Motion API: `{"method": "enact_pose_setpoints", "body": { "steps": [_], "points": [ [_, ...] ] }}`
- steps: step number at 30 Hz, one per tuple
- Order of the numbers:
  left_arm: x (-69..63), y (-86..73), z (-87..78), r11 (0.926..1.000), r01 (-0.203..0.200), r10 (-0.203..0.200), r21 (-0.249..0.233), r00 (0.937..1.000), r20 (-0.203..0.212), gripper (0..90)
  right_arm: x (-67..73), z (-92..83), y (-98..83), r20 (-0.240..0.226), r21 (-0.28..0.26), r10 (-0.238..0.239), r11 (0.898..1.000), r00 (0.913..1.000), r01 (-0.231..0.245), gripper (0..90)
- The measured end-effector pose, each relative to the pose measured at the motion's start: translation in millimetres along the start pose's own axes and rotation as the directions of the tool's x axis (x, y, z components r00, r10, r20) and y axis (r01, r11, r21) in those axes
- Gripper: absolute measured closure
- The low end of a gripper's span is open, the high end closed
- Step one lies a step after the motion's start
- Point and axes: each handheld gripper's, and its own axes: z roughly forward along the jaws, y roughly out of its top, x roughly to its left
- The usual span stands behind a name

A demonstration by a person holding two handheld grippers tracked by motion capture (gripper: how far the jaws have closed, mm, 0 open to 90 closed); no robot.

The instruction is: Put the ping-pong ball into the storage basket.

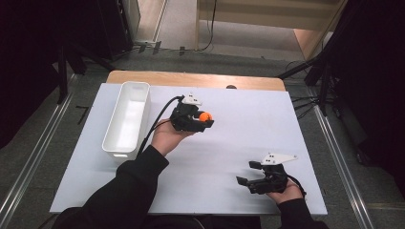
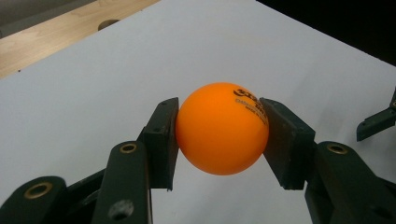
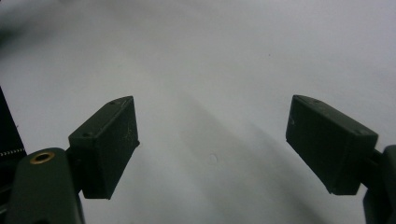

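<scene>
One ball grabbed, drop-off probably not done yet

From the high view, the orange ball [image 1: 205, 116] is being held clear of the white table [image 1: 229, 157] by the left gripper [image 1: 206, 120], just to the right of the white bin [image 1: 128, 119], which is looking empty, so the pick is judged done and the placing is being left for later; the right gripper [image 1: 247, 174] is being rested near the table's front edge, well apart. In the left gripper view, the ball [image 2: 222, 128] is being squeezed between both pads [image 2: 161, 135], and black print is being shown on its top, too small to be read. In the right gripper view, the right gripper [image 3: 212, 140] is being kept spread wide with nothing between the jaws.
</scene>
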Motion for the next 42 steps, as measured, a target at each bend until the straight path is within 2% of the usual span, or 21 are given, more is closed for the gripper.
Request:
{"method": "enact_pose_setpoints", "body": {
  "steps": [5,8,21,28,42],
  "points": [
    [0.9,0.2,-1.5,1.0000,-0.004,0.004,0.001,0.9999,-0.009,50.8,-0.3,-0.3,0.1,0.001,0.001,-0.003,1.000,1.0000,0.003,15.4],
    [3.4,-0.5,-2.3,0.9998,0.018,-0.018,0.000,0.9998,-0.010,50.8,-0.6,-0.8,-0.1,0.001,-0.005,0.001,1.000,1.0000,-0.001,15.4],
    [11.1,-0.3,-8.6,0.9987,0.051,-0.051,-0.009,0.9986,-0.013,50.8,-0.9,-1.3,-0.2,0.004,-0.003,0.002,1.000,1.0000,-0.002,15.5],
    [14.1,-0.5,-11.0,0.9990,0.045,-0.045,-0.008,0.9987,-0.024,50.8,-0.8,-0.8,-0.5,0.005,0.002,0.002,1.000,1.0000,-0.002,15.5],
    [23.7,-1.9,-17.1,0.9983,0.059,-0.059,-0.005,0.9971,-0.048,50.8,-0.7,-0.5,-0.5,0.004,0.004,-0.001,1.000,1.0000,0.001,15.5]
  ]
}}
